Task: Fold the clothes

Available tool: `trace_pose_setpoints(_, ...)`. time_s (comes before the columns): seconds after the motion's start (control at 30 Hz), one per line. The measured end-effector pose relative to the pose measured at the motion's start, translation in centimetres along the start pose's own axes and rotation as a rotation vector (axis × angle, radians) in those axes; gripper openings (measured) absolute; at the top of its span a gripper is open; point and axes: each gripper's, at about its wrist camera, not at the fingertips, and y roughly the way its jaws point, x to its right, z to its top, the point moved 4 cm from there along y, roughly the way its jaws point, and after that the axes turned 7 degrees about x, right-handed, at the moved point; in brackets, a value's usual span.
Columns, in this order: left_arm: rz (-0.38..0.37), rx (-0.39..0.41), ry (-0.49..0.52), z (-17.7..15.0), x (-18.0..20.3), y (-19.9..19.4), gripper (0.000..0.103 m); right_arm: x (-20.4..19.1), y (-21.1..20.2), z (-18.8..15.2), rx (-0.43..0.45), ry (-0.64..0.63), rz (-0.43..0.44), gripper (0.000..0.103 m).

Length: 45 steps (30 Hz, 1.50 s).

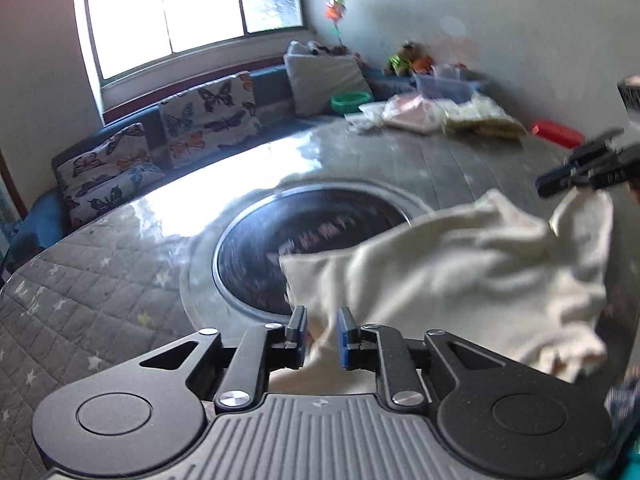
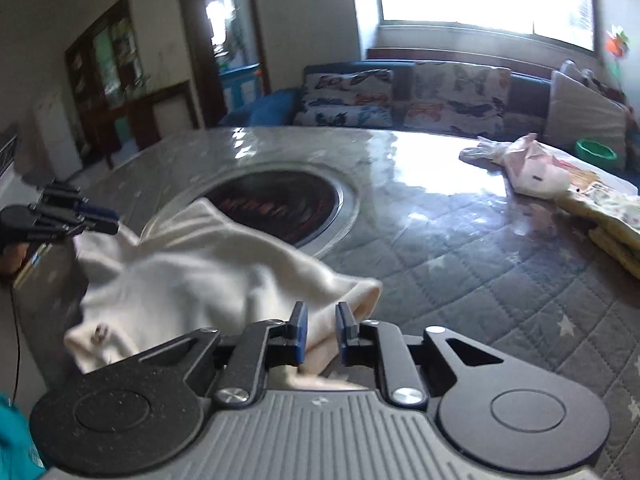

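A cream garment [image 1: 460, 264] hangs stretched in the air above the grey quilted table [image 1: 100, 264], held at two ends. My left gripper [image 1: 322, 316] is shut on one end, with cloth bunched between its blue pads. In the left wrist view my right gripper [image 1: 560, 184] pinches the far end at the upper right. The right wrist view shows my right gripper [image 2: 322, 312] shut on a folded edge of the garment [image 2: 192, 264], and the left gripper [image 2: 108, 220] holds the opposite corner at the left. The cloth sags between them, blurred by motion.
A dark round inset [image 1: 280, 240] sits in the table's middle. Pink and yellow clothes [image 2: 560, 184] lie at the table's far side, near a red box [image 1: 556, 132] and a green bowl [image 1: 350, 100]. A sofa with butterfly cushions [image 1: 208, 116] runs under the window.
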Motion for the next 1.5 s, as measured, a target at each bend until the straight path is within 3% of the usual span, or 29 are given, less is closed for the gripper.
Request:
trace_pose_setpoints(0.1, 0.018, 0.009, -0.037, 1.7, -0.3, 2.3, 0.053, 1.4, 2.0, 1.1, -0.001, 0.075, -0.004, 0.031)
trace_pose_setpoints(0.33, 0.057, -0.100, -0.163, 3.0, -2.1, 9.8, 0.056, 3.3, 6.9, 1.7, -0.036, 0.153, -0.035, 0.046)
trace_pose_setpoints(0.4, 0.058, -0.122, -0.193, 2.7, -2.5, 11.2, 0.056, 3.7, 7.5, 1.5, -0.047, 0.169, -0.040, 0.046)
trace_pose_setpoints(0.5, 0.034, -0.140, -0.215, 2.2, -2.5, 12.2, 0.053, 4.0, 7.9, 1.2, -0.065, 0.191, -0.025, 0.044)
trace_pose_setpoints(0.57, 0.028, -0.140, -0.203, 2.0, -2.2, 12.2, 0.040, 3.9, 8.1, 0.9, -0.077, 0.197, -0.014, 0.037)
trace_pose_setpoints(0.6, 0.026, -0.140, -0.197, 1.9, -2.0, 12.2, 0.027, 3.9, 8.2, 0.8, -0.084, 0.200, -0.008, 0.033)
trace_pose_setpoints(0.63, 0.023, -0.140, -0.193, 1.9, -1.8, 12.2, 0.020, 3.8, 8.2, 0.6, -0.094, 0.195, -0.012, 0.025)
trace_pose_setpoints(0.67, 0.024, -0.134, -0.200, 1.9, -1.8, 12.1, 0.015, 3.7, 8.3, 0.5, -0.102, 0.195, -0.015, 0.016)
trace_pose_setpoints(0.7, 0.028, -0.125, -0.210, 2.0, -2.0, 11.8, 0.012, 3.7, 8.3, 0.3, -0.106, 0.213, -0.009, 0.015)
trace_pose_setpoints(0.97, -0.022, 0.011, -0.249, 3.5, -2.2, 6.7, 0.009, 2.5, 5.3, 1.5, -0.007, 0.223, 0.014, 0.012)
trace_pose_setpoints(1.17, -0.108, 0.107, -0.184, 2.1, -0.5, -0.6, 0.009, -1.3, 0.1, 1.2, 0.065, 0.099, 0.070, 0.011)
trace_pose_setpoints(1.33, -0.149, 0.046, -0.056, -1.7, 1.3, -3.9, 0.009, -4.6, -3.2, -1.6, 0.057, -0.025, 0.124, 0.011)
trace_pose_setpoints(1.5, -0.164, -0.058, 0.029, -4.4, 2.3, -4.0, 0.012, -6.2, -3.3, -4.8, -0.076, -0.086, 0.190, 0.012)
